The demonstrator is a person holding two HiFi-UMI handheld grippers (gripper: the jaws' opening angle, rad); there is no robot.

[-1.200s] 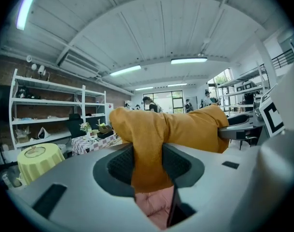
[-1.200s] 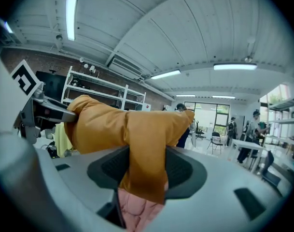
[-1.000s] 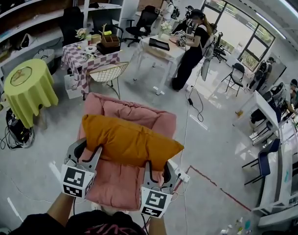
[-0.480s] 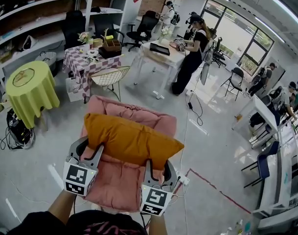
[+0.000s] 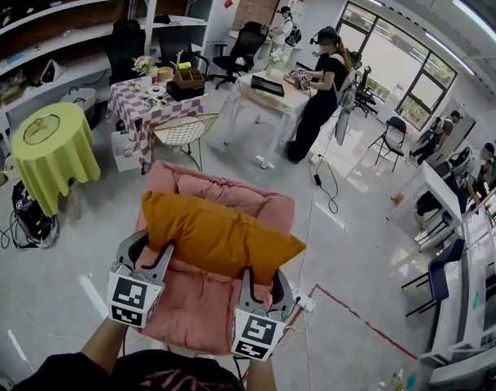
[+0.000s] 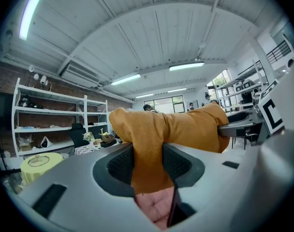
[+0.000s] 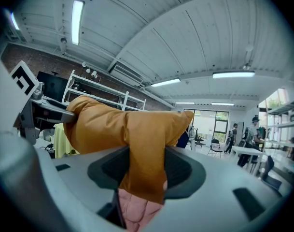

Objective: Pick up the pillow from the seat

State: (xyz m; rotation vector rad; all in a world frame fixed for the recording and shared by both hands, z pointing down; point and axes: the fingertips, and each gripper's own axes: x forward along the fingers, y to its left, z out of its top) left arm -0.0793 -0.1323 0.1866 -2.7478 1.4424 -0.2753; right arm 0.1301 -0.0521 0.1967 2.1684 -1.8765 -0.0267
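Note:
An orange pillow [image 5: 219, 235] hangs lifted above the pink cushioned seat [image 5: 200, 304], held at both near corners. My left gripper [image 5: 152, 261] is shut on its left edge; in the left gripper view the orange pillow [image 6: 151, 144] is pinched between the dark pads [image 6: 120, 164]. My right gripper [image 5: 259, 282] is shut on the pillow's right edge, and in the right gripper view the orange pillow [image 7: 139, 139] fills the gap between its jaws. A strip of the pink seat [image 7: 137, 209] shows below the fabric.
A yellow-draped round table [image 5: 52, 149] stands at the left. A checkered table [image 5: 150, 104] and a wire chair [image 5: 182, 129] sit behind the seat. People [image 5: 317, 88] stand at a white table [image 5: 268, 88] farther back. Red floor tape [image 5: 353, 308] runs at the right.
The view has shifted slightly. Both grippers keep their hold on the pillow above the seat, with hardly any movement.

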